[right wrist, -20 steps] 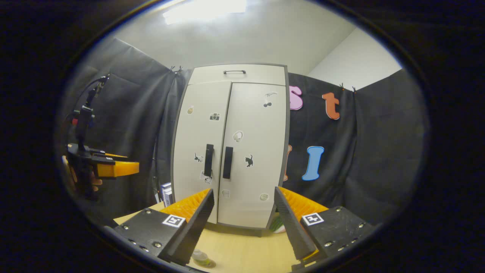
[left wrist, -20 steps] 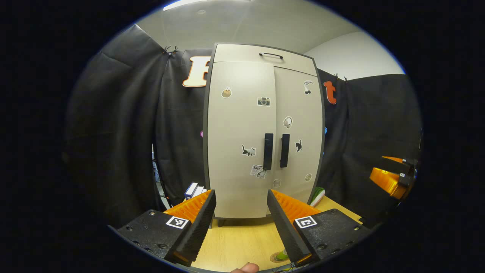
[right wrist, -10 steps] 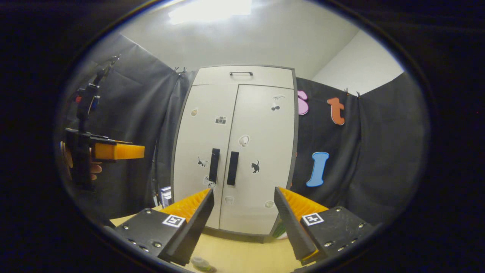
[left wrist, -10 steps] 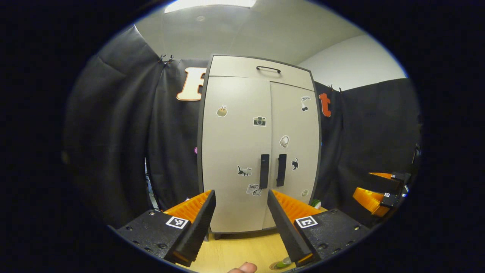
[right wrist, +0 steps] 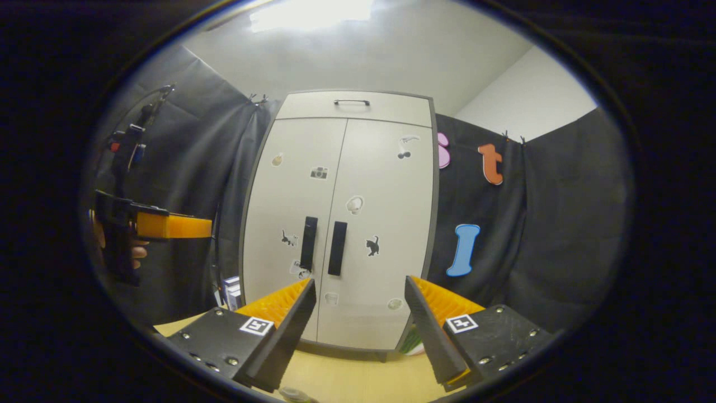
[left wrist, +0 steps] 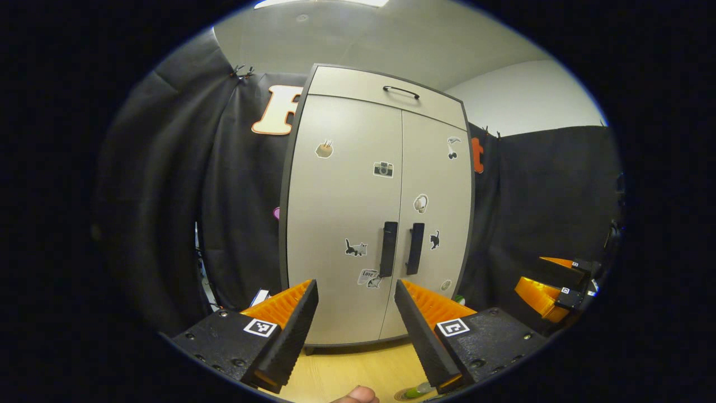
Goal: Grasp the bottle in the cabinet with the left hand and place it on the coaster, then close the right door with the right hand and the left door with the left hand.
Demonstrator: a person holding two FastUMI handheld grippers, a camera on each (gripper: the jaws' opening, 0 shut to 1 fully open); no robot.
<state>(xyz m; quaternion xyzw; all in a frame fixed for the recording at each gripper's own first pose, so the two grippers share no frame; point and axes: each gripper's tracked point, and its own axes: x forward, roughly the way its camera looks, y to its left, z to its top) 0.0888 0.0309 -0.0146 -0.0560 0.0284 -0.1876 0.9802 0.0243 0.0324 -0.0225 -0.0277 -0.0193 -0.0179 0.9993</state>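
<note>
The cabinet point(left wrist: 380, 212) stood on the surface point(left wrist: 358, 369) with both doors shut, so the task looked finished. The left hand-held gripper point(left wrist: 356, 330) and right hand-held gripper point(right wrist: 361, 330) hung before it, jaws wide, empty. The bottle point(left wrist: 418, 390) rested on its coaster point(left wrist: 404, 395), near the left one. The next move was probably just withdrawing.

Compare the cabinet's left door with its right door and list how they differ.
The left door carries its black handle at its right edge; the right door carries its handle at its left edge. The left door bears a camera sticker; the right door bears a cherry sticker. In the left gripper view the left door looks wider than the right, perhaps only from the angle. Both are pale grey and shut, under a drawer.
</note>
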